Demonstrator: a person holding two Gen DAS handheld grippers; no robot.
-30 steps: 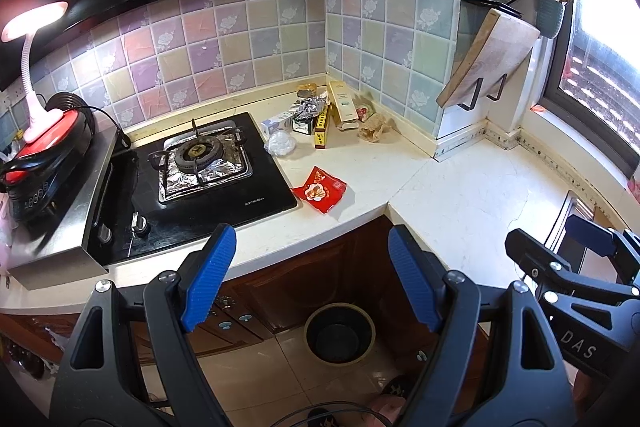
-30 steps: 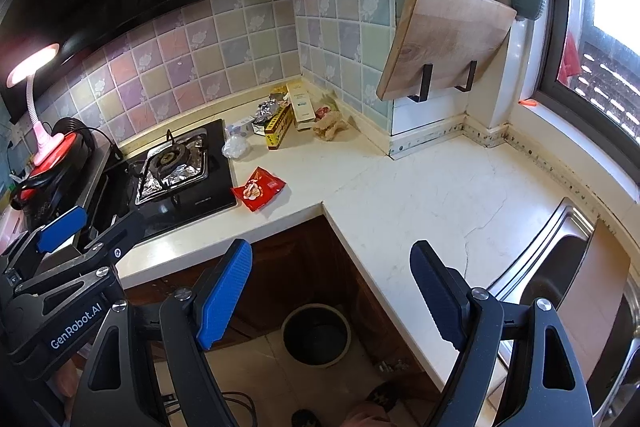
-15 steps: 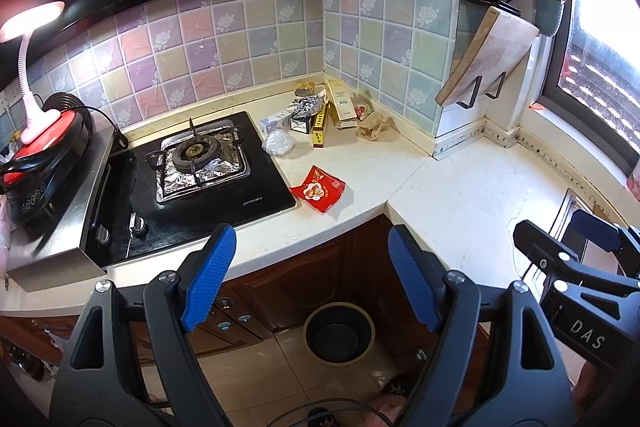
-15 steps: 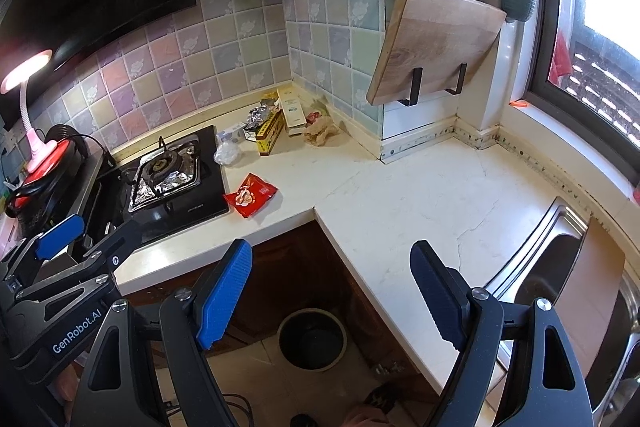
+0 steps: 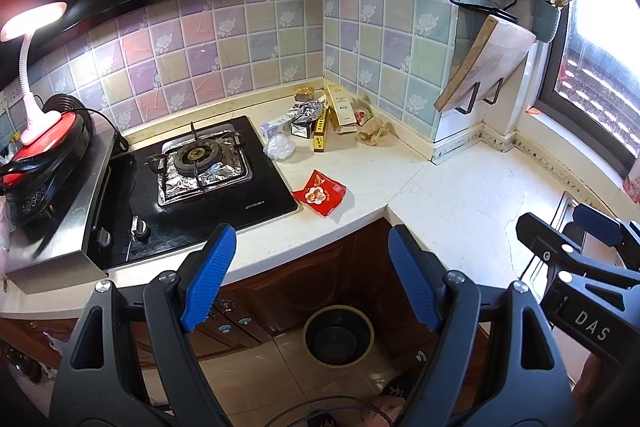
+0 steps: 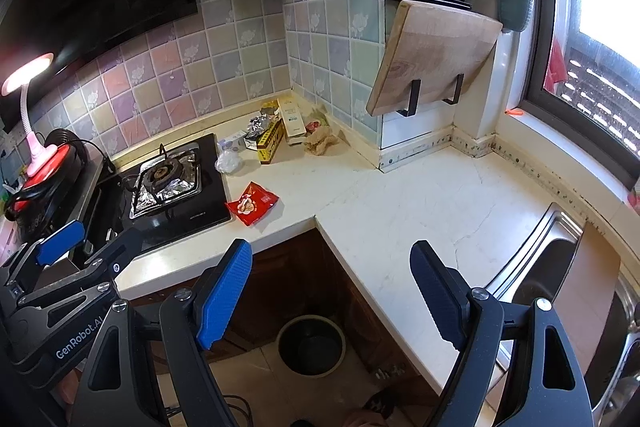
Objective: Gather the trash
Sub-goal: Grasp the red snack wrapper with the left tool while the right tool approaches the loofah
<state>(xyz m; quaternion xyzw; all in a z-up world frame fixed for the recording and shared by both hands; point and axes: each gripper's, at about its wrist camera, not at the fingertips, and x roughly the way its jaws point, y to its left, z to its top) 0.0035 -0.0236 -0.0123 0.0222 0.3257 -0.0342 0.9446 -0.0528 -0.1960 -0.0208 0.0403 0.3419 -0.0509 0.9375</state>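
A red snack wrapper [image 5: 319,192] [image 6: 252,203] lies on the white counter beside the stove. More trash sits in the back corner: crumpled plastic [image 5: 279,147], foil wrap [image 5: 305,111], a yellow box [image 5: 320,133], a cream carton [image 5: 341,104] and a crumpled brown paper [image 5: 370,131] [image 6: 318,141]. A dark round bin [image 5: 338,335] [image 6: 311,344] stands on the floor under the counter corner. My left gripper [image 5: 308,275] and my right gripper [image 6: 332,291] are both open and empty, held in front of the counter above the bin.
A gas stove [image 5: 196,163] with foil around the burner is at left, with a red-and-black appliance and pink lamp [image 5: 32,131] beyond it. A cutting board [image 6: 432,59] hangs on the wall. A steel sink [image 6: 560,267] lies at right.
Both grippers drifted slightly; the right wrist view has pulled back and rotated a little, so the counter appears a bit farther away. Both stay open and empty.
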